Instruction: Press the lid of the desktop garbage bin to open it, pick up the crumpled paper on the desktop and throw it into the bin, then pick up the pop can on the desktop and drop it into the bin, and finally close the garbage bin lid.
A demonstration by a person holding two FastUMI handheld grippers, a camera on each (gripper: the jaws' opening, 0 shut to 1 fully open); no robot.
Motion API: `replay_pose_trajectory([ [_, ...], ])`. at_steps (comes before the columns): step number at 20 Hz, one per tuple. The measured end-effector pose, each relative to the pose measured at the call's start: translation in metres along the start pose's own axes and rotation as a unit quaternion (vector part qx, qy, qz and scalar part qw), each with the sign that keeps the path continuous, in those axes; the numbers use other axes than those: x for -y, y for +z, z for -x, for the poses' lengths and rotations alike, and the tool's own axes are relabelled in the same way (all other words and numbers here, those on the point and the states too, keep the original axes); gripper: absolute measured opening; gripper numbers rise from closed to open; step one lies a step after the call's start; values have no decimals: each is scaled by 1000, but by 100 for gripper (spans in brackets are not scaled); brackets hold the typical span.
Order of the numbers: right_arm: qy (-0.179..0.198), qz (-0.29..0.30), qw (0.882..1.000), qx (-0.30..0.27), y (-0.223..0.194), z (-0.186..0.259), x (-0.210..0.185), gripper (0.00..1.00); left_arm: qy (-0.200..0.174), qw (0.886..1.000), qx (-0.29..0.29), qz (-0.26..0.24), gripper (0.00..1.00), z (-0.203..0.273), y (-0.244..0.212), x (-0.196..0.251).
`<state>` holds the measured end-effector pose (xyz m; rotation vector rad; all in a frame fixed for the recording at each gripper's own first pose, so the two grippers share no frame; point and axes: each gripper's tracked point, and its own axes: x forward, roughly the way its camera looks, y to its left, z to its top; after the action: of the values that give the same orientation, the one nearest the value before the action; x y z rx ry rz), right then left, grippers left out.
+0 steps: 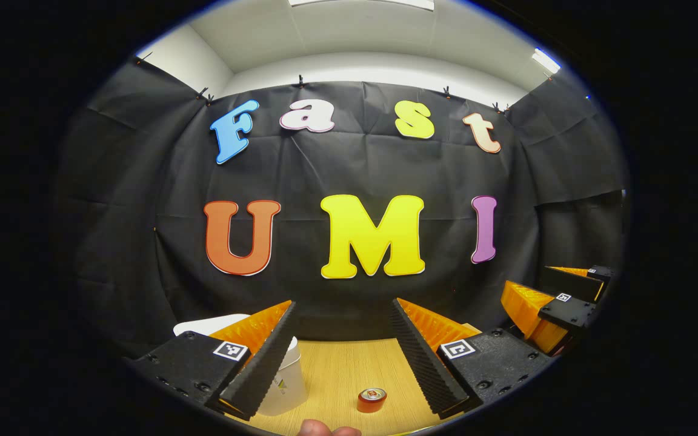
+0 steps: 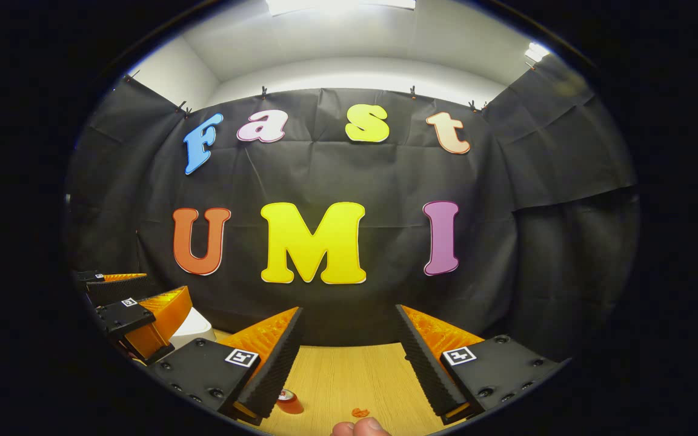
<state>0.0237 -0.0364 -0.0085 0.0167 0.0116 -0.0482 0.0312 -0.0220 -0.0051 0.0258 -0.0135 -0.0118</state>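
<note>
My left gripper [image 1: 343, 303] is open, nothing between its fingers, held above the wooden desktop [image 1: 343, 369]. The white garbage bin [image 1: 288, 381] stands just behind its left finger, which hides most of it; a white lid edge [image 1: 206, 324] shows above, and I cannot tell whether it is raised. The red pop can [image 1: 372, 399] stands upright on the desk, low between the fingers. My right gripper [image 2: 349, 309] is also open and empty. Its left finger partly covers the pop can [image 2: 290, 401]. The left gripper [image 2: 137, 309] appears at far left, in front of the bin [image 2: 194, 327].
The right gripper [image 1: 558, 309] hangs at the right edge of the left gripper view. A small orange scrap [image 2: 360, 412] lies on the desk near a person's fingertip [image 2: 361, 427]. The black cloth wall closes off the back of the desktop.
</note>
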Motion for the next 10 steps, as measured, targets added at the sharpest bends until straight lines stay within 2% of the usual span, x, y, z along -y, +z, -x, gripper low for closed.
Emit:
replay_pose_trajectory([
  [6, 5, 0, 1000, -9, -6, 0, 2, 94, -2, 1000, -4, 0, 99, -2, -3, 5],
  [10, 13, 2, 1000, -8, -6, -3, 1, 92, 22, 1000, 6, -4, 99, -5, 2, -7],
])
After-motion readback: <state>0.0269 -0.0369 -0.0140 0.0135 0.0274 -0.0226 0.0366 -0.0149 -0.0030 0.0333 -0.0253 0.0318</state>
